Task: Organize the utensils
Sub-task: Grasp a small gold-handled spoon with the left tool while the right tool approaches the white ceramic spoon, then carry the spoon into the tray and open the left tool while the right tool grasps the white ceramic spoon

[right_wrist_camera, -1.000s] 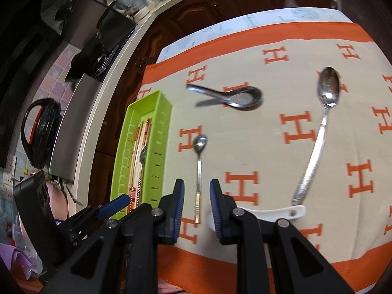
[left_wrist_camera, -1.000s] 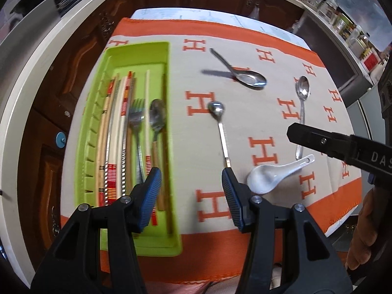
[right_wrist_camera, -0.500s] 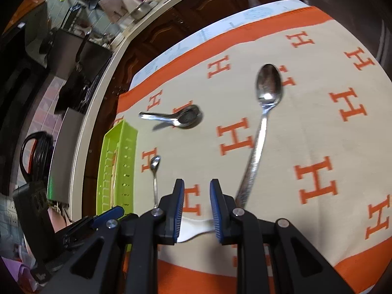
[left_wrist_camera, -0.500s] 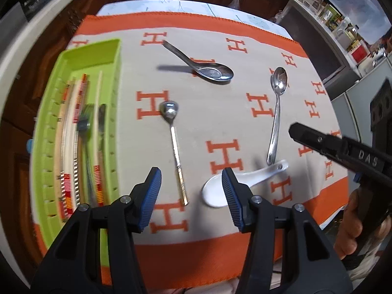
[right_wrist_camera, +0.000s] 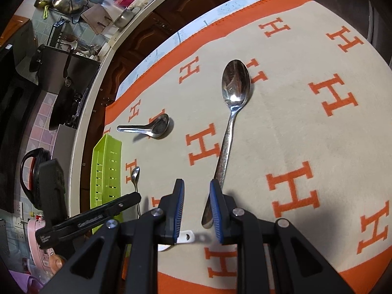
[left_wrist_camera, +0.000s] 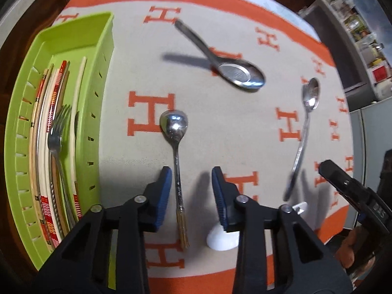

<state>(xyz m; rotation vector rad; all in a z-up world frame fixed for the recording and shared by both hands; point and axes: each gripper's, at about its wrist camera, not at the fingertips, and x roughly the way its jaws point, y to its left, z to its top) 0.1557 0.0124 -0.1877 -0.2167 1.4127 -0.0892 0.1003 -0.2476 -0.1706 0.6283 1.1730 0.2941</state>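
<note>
Small spoon (left_wrist_camera: 174,132) lies mid-bench, just beside the green tray (left_wrist_camera: 103,78), its handle between the spread left gripper (left_wrist_camera: 189,191). Right gripper (right_wrist_camera: 196,203), narrowly parted, straddles the long spoon (right_wrist_camera: 232,103). Risk: thin flat handles slipping on closure.

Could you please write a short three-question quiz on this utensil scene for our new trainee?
1. True or false: the left gripper is open, with the handle of the small spoon lying between its fingers.
2. How many spoons lie on the cloth outside the green tray?
3. Which utensil's handle does the right gripper hover over? A) the long spoon B) the metal soup spoon C) the fork

Key
1. True.
2. Four: the small spoon, the long spoon, the metal soup spoon and the white ceramic spoon.
3. A.
</note>
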